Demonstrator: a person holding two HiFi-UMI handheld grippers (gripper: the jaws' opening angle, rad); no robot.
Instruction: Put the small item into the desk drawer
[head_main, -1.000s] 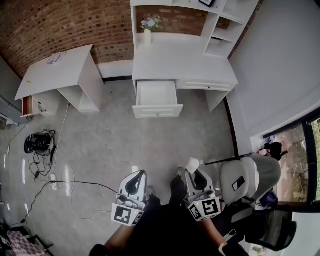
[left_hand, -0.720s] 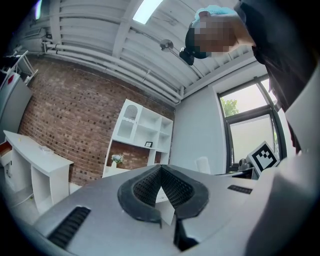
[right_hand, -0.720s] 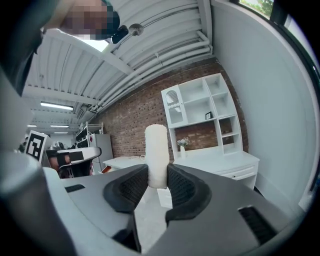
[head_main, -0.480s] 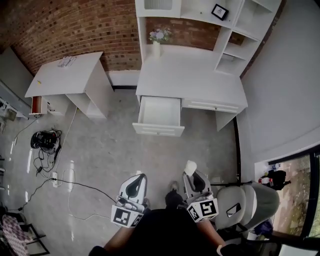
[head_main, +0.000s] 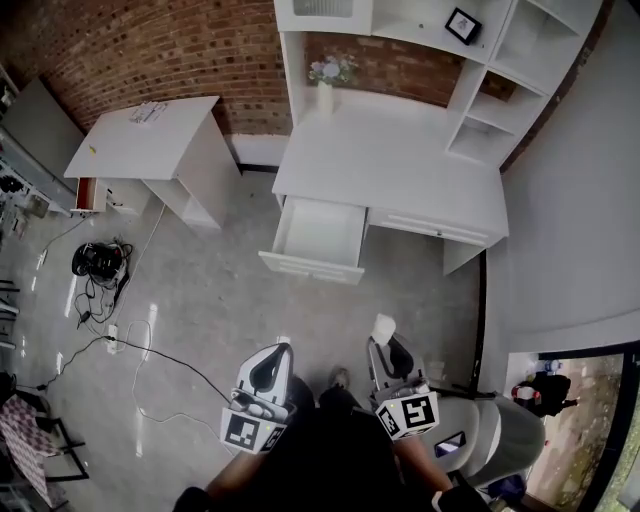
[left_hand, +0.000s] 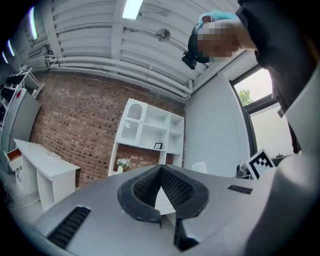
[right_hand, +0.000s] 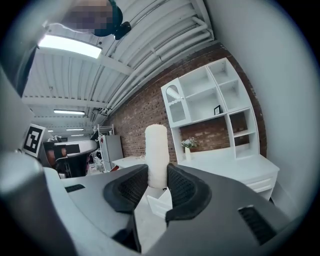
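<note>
Right tool (head_main: 384, 338): closed on a small white rough-surfaced cylinder (head_main: 383, 326). In the right gripper view the pads press its lower part from both sides. It stands upright, with most of its length above the jaws.

Left tool (head_main: 279, 352): jaws together, nothing between them.

Both tools are held low in front of the person, over the grey floor (head_main: 200, 290), well apart from the white desk with shelf unit (head_main: 400, 175). The open white drawer (head_main: 310, 267) is pulled out of the desk, and its tray looks bare.

Step in hand, as judged: carrying the cylinder to the drawer.

To do it well:
- Hold the grip firm. It takes only the cylinder's base, so the piece could tip.
- Come at the drawer front squarely.
- Pass the cylinder over the front panel and lower it close to the tray floor before parting the jaws, so it neither rolls nor bounces.
- Hold the left tool to the side, clear of the drawer.
</note>
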